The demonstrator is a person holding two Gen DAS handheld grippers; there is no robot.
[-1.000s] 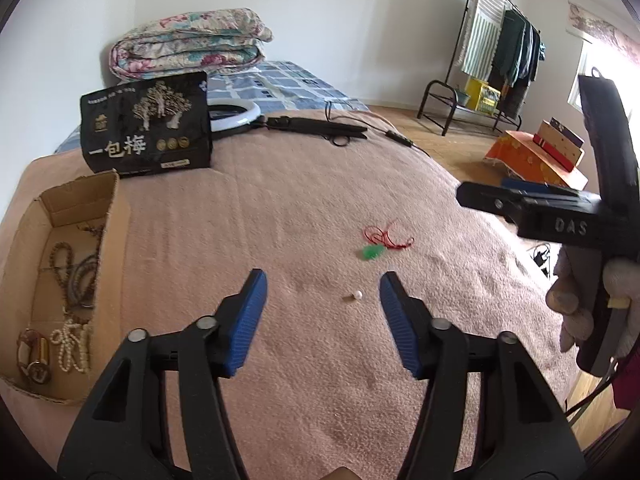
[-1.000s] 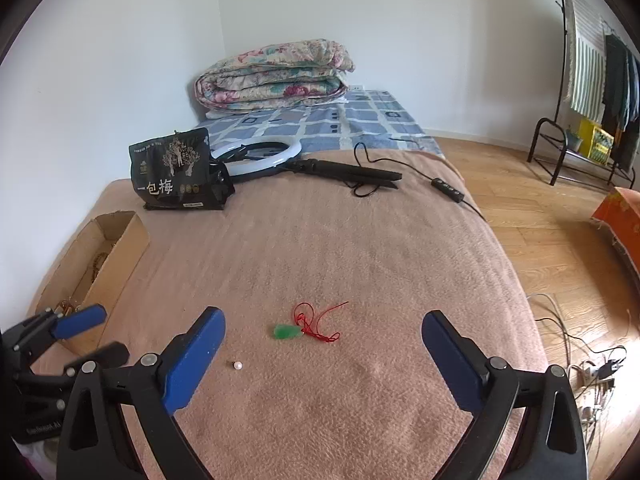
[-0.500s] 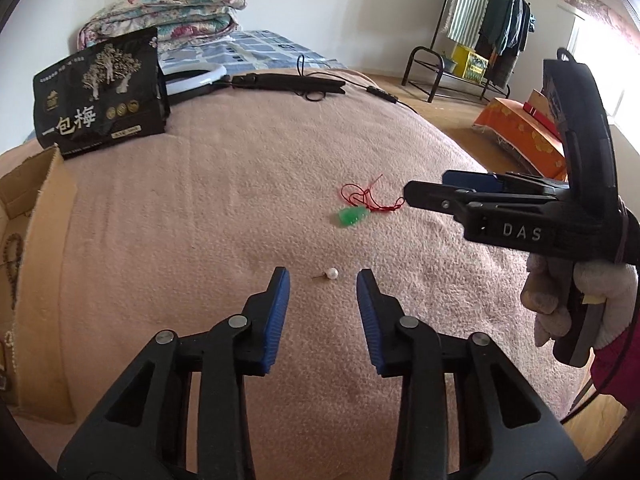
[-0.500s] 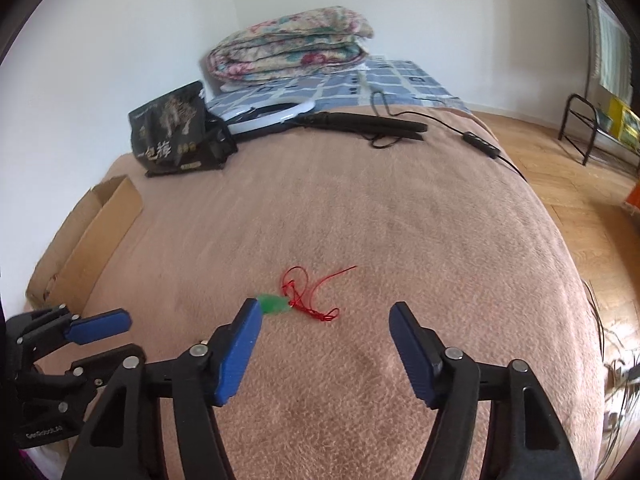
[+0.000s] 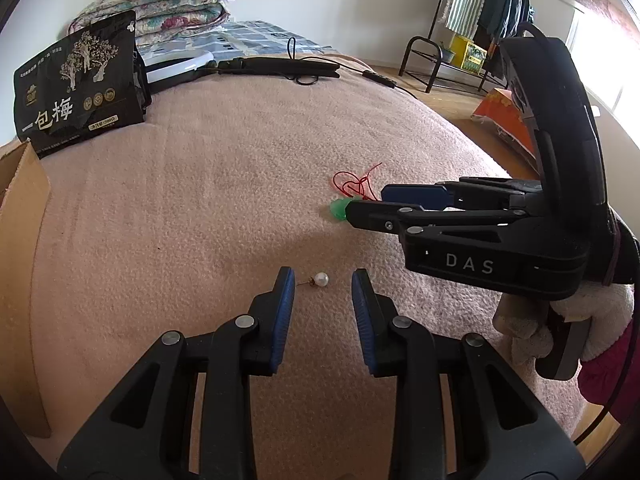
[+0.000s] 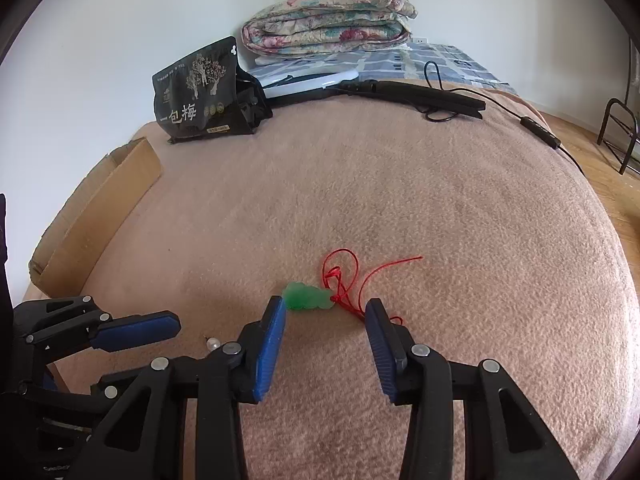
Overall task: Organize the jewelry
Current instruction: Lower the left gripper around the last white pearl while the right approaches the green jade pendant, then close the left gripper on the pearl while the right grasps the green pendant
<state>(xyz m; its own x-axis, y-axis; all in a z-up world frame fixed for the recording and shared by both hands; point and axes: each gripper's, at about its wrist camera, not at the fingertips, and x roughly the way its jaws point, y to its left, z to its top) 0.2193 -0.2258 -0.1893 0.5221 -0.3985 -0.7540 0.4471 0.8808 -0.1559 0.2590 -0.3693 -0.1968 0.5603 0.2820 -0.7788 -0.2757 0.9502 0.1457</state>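
A: Item one?
B: Pearl earring (image 5: 321, 279) on pink blanket (image 5: 200, 200), between left gripper (image 5: 323, 280) pads, jaws closing, untouched.
A: Item two?
B: Green pendant (image 6: 307, 297) (red cord), just beyond right gripper (image 6: 325, 309), jaws closing, nothing gripped.

Pearl earring (image 5: 321, 279) left of pendant (image 5: 340, 209)

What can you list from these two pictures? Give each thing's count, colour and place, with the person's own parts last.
pearl earring: one, white, on the blanket ahead of the left gripper.
pendant: one, green on red cord, ahead of the right gripper.
blanket: one, pink-brown, covering the bed.
cardboard box: one, brown, left edge.
bag: one, black, far left.
folded quilt: one, floral, by the wall.
clothes rack: one, black, far right.
left gripper: black, blue pads, jaws closing, nothing gripped.
right gripper: same, jaws closing, nothing gripped.
gloved hand: one, white, holding the right gripper.
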